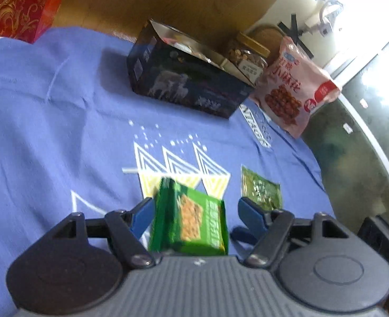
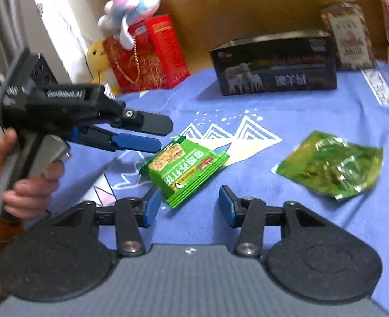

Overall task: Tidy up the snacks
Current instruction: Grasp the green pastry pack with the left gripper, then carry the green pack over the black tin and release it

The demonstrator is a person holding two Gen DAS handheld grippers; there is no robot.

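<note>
A green cracker packet (image 2: 183, 169) lies flat on the blue printed cloth (image 2: 287, 121). In the left wrist view the packet (image 1: 189, 224) sits between the blue pads of my left gripper (image 1: 195, 200), with a clear gap on the right side. From the right wrist view my left gripper (image 2: 162, 134) hovers just left of and above the packet, fingers apart, held by a hand (image 2: 33, 182). My right gripper (image 2: 187, 206) is open, and the packet's near corner lies close to its left pad (image 2: 150, 206). A shiny green pouch (image 2: 332, 163) lies to the right.
A dark open-topped box with sheep on it (image 2: 273, 66) stands at the back, a lidded jar (image 2: 347, 34) and a pink snack bag (image 1: 292, 89) beside it. A red gift bag (image 2: 146, 55) and plush toy (image 2: 133, 2) stand back left. The cloth's edge (image 1: 316, 163) drops off beyond the pouch.
</note>
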